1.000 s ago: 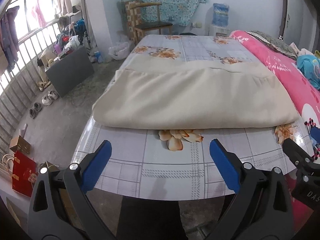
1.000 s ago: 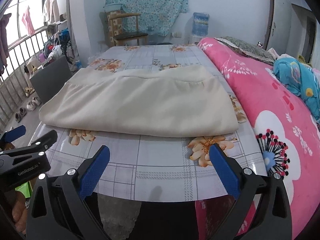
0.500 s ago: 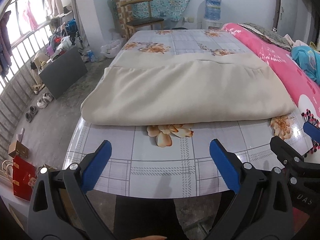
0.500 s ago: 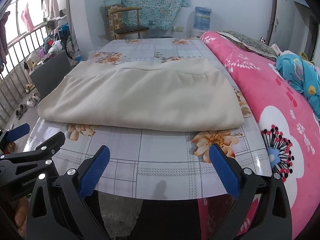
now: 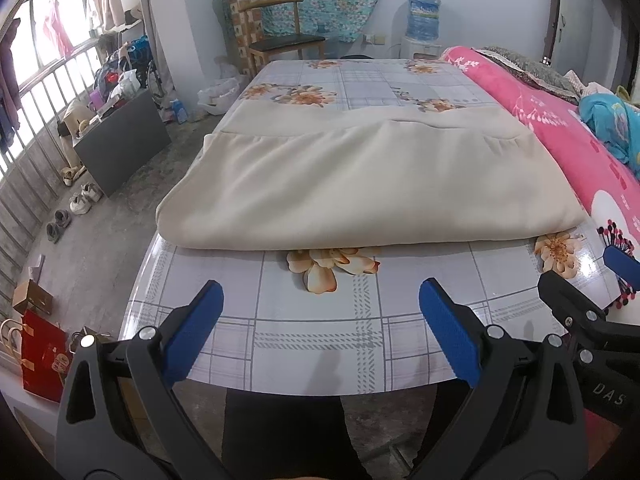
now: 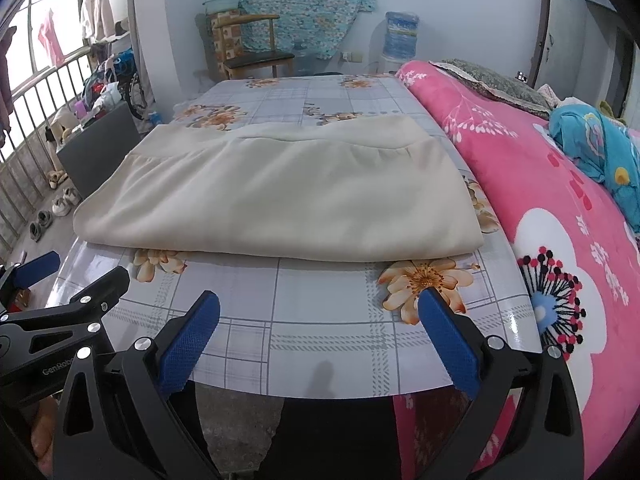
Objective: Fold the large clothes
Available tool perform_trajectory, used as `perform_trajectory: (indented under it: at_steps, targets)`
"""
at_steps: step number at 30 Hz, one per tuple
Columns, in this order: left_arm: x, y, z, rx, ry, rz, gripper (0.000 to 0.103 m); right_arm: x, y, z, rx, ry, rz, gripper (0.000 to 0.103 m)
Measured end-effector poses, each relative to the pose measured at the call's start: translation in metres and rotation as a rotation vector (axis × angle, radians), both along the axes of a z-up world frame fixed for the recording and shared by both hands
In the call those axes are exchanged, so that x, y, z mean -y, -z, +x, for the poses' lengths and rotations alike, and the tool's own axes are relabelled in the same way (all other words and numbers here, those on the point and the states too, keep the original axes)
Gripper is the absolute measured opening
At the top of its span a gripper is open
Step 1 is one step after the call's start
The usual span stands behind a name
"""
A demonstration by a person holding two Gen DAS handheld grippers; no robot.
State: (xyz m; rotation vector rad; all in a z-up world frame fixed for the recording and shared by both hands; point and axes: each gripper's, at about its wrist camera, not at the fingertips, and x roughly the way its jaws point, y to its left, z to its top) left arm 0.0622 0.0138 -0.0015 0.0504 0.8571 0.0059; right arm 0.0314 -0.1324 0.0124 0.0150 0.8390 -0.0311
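- A folded cream garment (image 5: 360, 184) is lying across the floral-clothed table (image 5: 320, 344).
- The left gripper (image 5: 320, 312) and right gripper (image 6: 320, 316) are hovering spread wide at the near edge, grasping nothing.

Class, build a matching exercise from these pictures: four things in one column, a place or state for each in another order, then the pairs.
Things:
1. cream garment
2. pink blanket
3. wooden chair
4. left gripper

Places or states:
A. beyond the table's far end
B. open, holding nothing
C. folded on the floral tablecloth
D. right of the table

Pairs: 1-C, 2-D, 3-A, 4-B
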Motion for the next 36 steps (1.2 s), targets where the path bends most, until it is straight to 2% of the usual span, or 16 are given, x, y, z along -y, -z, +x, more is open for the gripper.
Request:
perform_trajectory:
  at_steps: [36]
  targets:
    - [0.0005, -0.0005, 0.0000, 0.000, 0.002, -0.004, 0.095, -0.0058, -0.0027, 0.0005, -0.002, -0.015, -0.015, 0.097]
